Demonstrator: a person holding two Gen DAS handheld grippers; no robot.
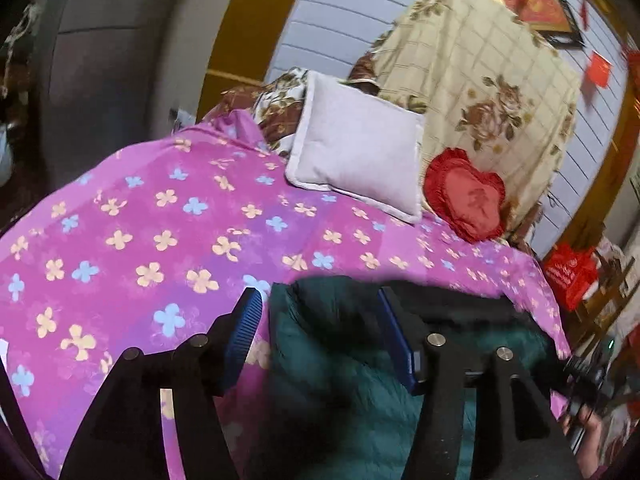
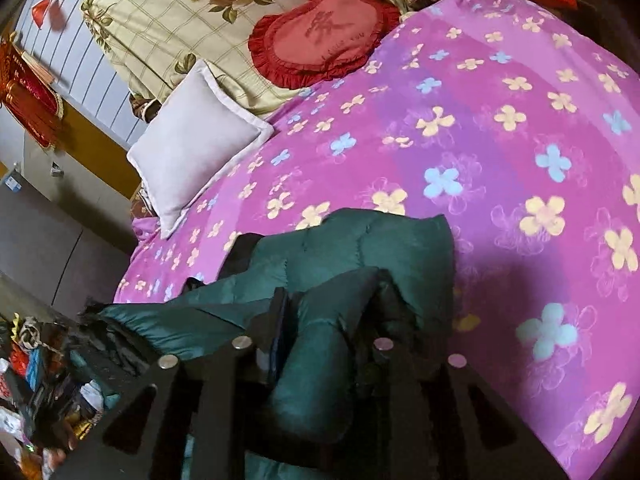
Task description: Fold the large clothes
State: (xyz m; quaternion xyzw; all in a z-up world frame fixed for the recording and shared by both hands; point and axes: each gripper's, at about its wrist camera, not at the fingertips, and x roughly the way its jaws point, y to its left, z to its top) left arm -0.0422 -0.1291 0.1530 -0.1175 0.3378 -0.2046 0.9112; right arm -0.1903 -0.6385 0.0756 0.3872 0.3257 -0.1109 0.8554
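A dark green quilted jacket (image 1: 340, 364) lies bunched on a pink flowered bedspread (image 1: 160, 240) at the near edge of the bed. My left gripper (image 1: 320, 312) is open, its blue-padded fingers (image 1: 244, 332) set on either side of a fold of the jacket. In the right wrist view the jacket (image 2: 360, 248) is piled up, and my right gripper (image 2: 328, 304) is closed on a raised fold or sleeve of it; the fingertips are partly buried in the cloth.
A white pillow (image 1: 356, 144) and a red heart cushion (image 1: 468, 196) lie at the bed's head against a cream floral quilt (image 1: 480, 80). They also show in the right wrist view: pillow (image 2: 192, 148), cushion (image 2: 320, 36). Clutter (image 2: 36, 380) sits beside the bed.
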